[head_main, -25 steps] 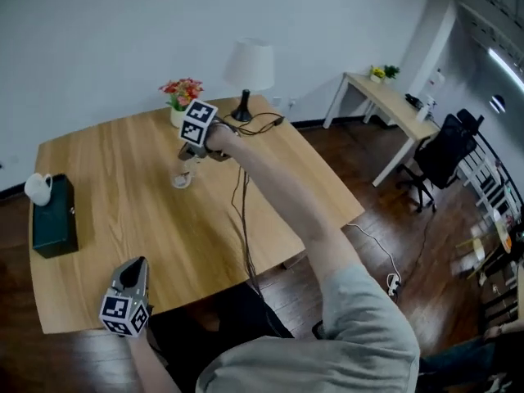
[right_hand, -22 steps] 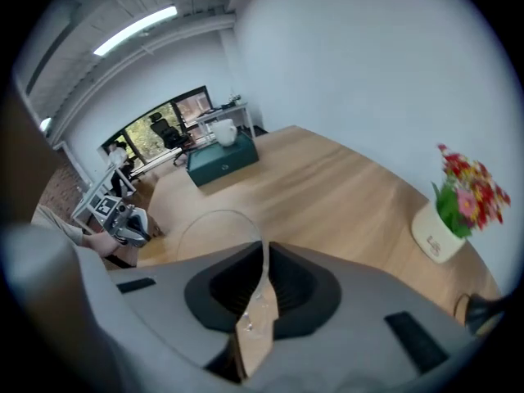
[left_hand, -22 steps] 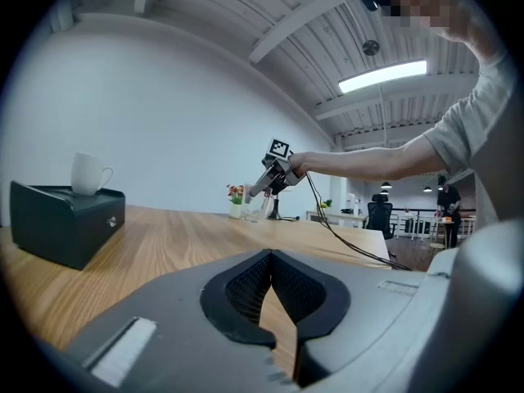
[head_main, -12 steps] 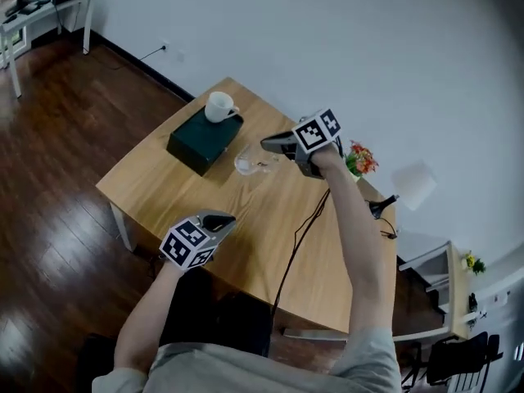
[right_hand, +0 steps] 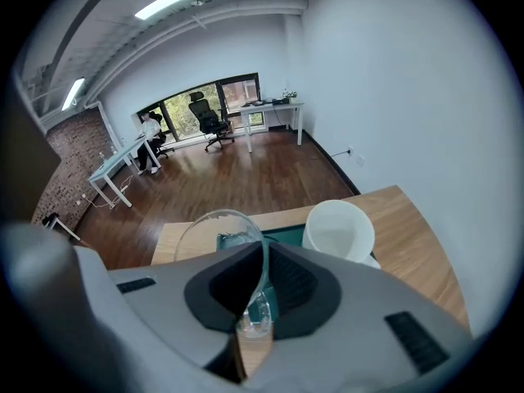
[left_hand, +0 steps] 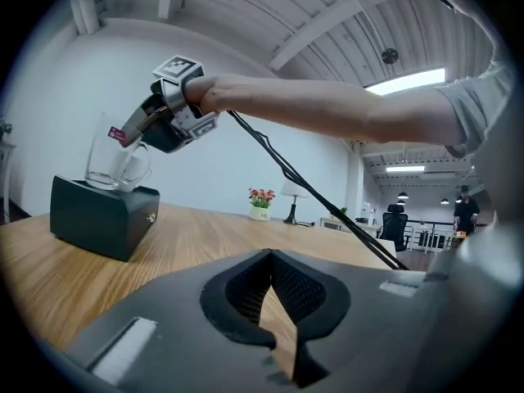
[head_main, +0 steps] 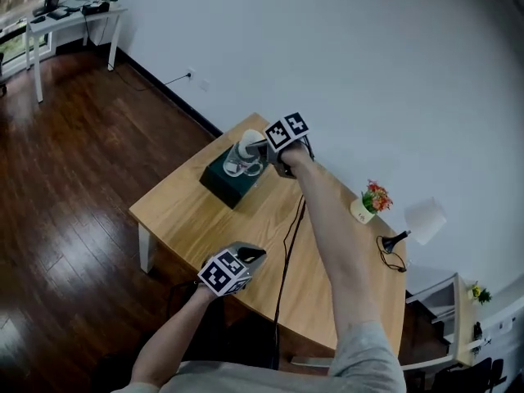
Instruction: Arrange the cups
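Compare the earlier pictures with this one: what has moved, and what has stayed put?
The right gripper, gripping the glass cup by its rim, carried it from near the flower vase over to the dark green box, beside the white cup. The white cup, the box and the empty left gripper stayed put.

Glass and wood
Clear glossy glass cup (left_hand: pixel 109 159), smooth white cup (right_hand: pixel 338 230), matt dark box (left_hand: pixel 98 216), pale wood-grain worktop (left_hand: pixel 209 234).

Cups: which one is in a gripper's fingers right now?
The clear glass cup: the right gripper has its fingers shut on the cup's wall. The white cup stands free on the dark box, with nothing gripping it.
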